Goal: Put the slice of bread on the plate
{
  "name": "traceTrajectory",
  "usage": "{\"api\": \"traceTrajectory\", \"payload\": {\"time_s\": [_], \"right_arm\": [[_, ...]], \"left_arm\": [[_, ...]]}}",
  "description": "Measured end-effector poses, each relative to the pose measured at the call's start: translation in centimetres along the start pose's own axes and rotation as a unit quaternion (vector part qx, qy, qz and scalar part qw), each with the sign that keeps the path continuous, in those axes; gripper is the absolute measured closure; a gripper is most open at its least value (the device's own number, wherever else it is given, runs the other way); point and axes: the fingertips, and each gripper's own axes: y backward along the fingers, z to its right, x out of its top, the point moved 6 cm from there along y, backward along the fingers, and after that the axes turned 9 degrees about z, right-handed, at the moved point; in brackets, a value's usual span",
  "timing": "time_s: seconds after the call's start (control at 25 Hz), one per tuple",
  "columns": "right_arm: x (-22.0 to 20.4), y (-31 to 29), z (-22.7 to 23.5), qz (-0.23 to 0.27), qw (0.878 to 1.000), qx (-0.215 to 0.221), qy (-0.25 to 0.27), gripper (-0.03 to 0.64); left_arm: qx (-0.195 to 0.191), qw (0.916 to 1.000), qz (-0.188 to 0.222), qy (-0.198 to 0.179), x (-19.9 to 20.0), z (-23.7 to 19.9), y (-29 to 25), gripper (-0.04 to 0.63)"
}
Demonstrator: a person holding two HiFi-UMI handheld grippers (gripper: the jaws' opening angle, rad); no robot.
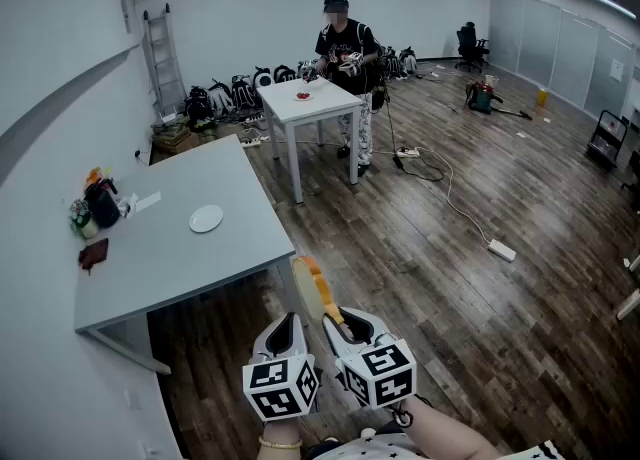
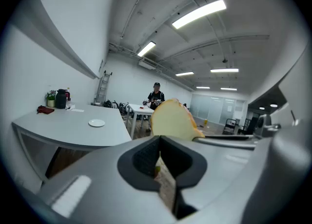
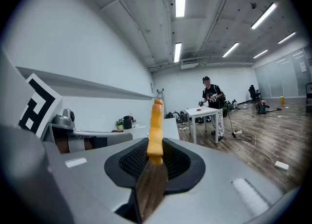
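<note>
Open room, wood floor; grey table (image 1: 180, 258) at left. Clutter (image 1: 98, 206) sits along its left edge. The white plate (image 1: 206, 218) near the middle has nothing on it. Left gripper (image 1: 285, 324): jaws pressed together, empty. The slice of bread (image 1: 312, 288) stands upright off the table's near corner, pinched edge-on by the right gripper (image 1: 343, 320), probably for carrying.

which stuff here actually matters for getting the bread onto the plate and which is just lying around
For the job: pale slice of bread with orange crust, right hand-held gripper clamping it, round white plate, grey table.

Lying about: black jug, dark red pouch, small white table, metal ladder, white power strip.
</note>
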Motion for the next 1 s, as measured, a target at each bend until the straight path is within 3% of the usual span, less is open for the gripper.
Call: {"api": "traceTrajectory", "payload": {"time_s": [0.48,1.0], "right_arm": [[-0.4,0.1,-1.0,-0.005,1.000,0.000,0.010,0.534],[-2.2,-3.2,-6.7,-0.020,0.999,0.029,0.004,0.534]], "left_arm": [[0.000,1.0000,-0.002,0.000,-0.2,-1.0,0.6,0.588],[0.023,0.9997,-0.003,-0.002,-0.6,-7.6,3.3,0.588]]}}
